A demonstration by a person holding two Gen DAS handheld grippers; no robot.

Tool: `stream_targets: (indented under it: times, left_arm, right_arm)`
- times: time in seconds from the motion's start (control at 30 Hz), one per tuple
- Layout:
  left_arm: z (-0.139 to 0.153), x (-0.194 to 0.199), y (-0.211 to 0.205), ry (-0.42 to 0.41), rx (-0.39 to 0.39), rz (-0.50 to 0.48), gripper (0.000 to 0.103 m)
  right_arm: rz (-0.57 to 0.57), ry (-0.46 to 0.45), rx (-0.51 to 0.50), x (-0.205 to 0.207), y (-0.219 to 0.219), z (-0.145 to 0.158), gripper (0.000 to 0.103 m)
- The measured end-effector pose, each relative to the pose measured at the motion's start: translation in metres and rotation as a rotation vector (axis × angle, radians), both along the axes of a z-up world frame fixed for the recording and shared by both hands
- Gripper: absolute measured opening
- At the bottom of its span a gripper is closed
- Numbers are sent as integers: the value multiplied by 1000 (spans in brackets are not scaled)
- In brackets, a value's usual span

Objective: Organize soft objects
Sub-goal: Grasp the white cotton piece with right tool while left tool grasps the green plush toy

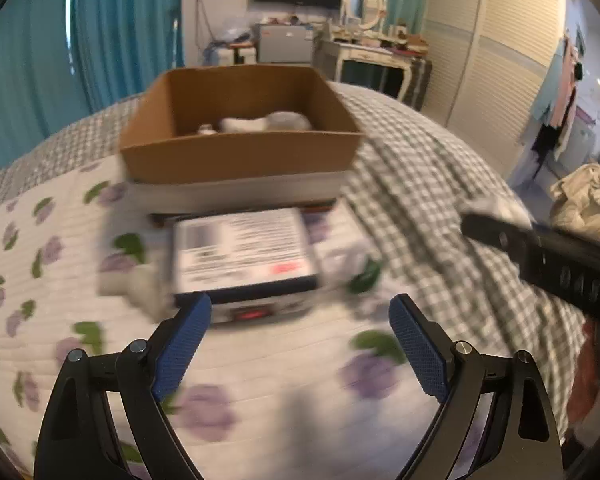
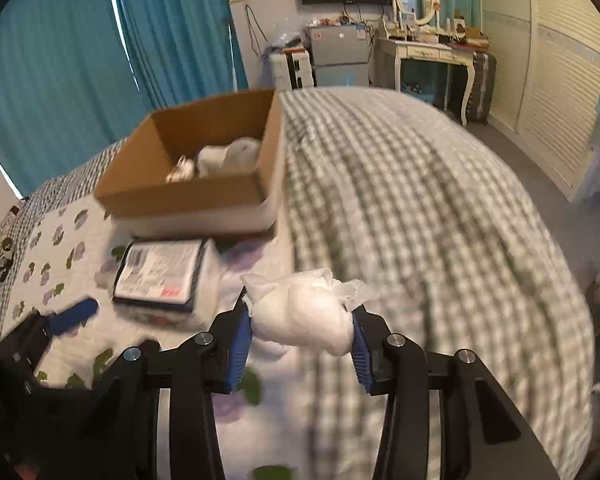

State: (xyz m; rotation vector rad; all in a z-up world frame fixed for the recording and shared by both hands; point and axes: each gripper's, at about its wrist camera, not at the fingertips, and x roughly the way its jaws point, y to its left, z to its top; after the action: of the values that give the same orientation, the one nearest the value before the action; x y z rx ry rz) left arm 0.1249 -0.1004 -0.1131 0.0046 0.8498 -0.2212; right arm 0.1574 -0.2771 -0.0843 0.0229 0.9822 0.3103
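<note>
Between the blue pads (image 2: 240,344) of the right gripper (image 2: 300,344), a white soft bundle (image 2: 300,316) wrapped in thin plastic is clamped above the checked blanket (image 2: 420,208). Ahead and to the left, a cardboard box (image 2: 188,196) holding pale soft items (image 2: 224,156) is seen on the bed, with a labelled flat package (image 2: 160,272) lying before it. The left gripper (image 1: 300,340) is held wide apart, nothing gripped, over the floral quilt (image 1: 40,260)

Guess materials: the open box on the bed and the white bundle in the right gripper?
Box: looks like corrugated cardboard, matte brown, thin straight walls. White bundle, squeezed between the right gripper pads: probably soft fabric or wadding in thin clear plastic film; crinkled translucent ends stick out. Blur leaves it open.
</note>
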Motion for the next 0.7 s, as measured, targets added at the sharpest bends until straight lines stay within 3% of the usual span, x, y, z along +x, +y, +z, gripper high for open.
stream_targets:
  times: [0.27,0.57,0.63,0.7]
  left_arm:
    - [-29,15,-64,72,12,2,90]
    - [-66,52,-76,133,-8,130,89]
    - [-72,58,-80,143,-14,144,74]
    - [-79,62,-82,157,-3,162,66]
  right_arm:
    - [31,-17,-27,24,-30,-11,43]
    - [47,41,2,45,-39,-51,43]
    - [36,49,14,48,-42,-55,43]
    - [32,52,26,50,-46,-57,43]
